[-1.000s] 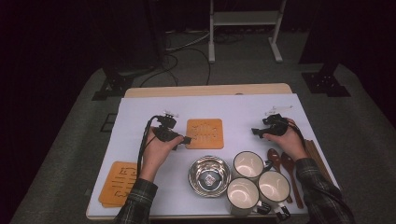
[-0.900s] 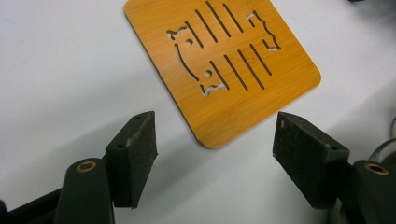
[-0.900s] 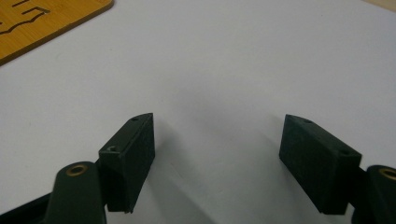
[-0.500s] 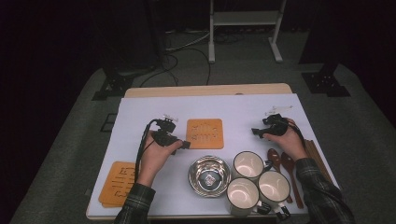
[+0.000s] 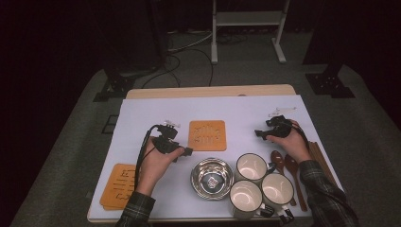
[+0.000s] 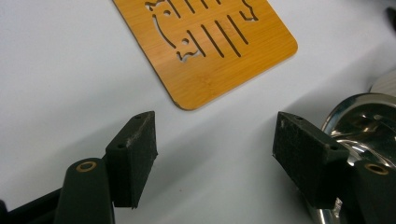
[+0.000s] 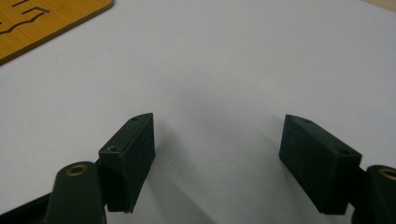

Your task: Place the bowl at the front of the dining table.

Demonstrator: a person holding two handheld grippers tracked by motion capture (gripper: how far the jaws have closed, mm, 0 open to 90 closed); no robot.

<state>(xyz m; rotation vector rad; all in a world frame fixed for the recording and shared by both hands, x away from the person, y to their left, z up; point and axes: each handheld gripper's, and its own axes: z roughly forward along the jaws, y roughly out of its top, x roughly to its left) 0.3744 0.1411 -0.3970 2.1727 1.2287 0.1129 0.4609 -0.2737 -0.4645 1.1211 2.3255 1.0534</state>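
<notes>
My left gripper point(image 5: 183, 151) hovers low over the white sheet between the orange bamboo trivet point(image 5: 207, 135) and the steel bowl point(image 5: 213, 177). Its jaws are open with nothing between them. In the left gripper view point(image 6: 215, 140) the trivet point(image 6: 205, 42) with its cut-out pattern lies ahead and the bowl's rim point(image 6: 364, 116) sits beside the right jaw. My right gripper point(image 5: 259, 134) rests open over bare sheet right of the trivet. Its own view point(image 7: 217, 144) has only white sheet between the jaws, with the trivet's corner point(image 7: 42, 18) at the upper left.
Three white mugs point(image 5: 252, 166) point(image 5: 246, 195) point(image 5: 278, 189) cluster at the front right, beside the bowl. Dark wooden spoons point(image 5: 285, 166) and chopsticks point(image 5: 322, 161) lie under the right forearm. More orange trivets point(image 5: 120, 186) lie at the front left corner. The table's far half is bare white sheet point(image 5: 213, 109).
My left gripper has slid a little toward the near edge and the bowl. The right gripper has kept still.
</notes>
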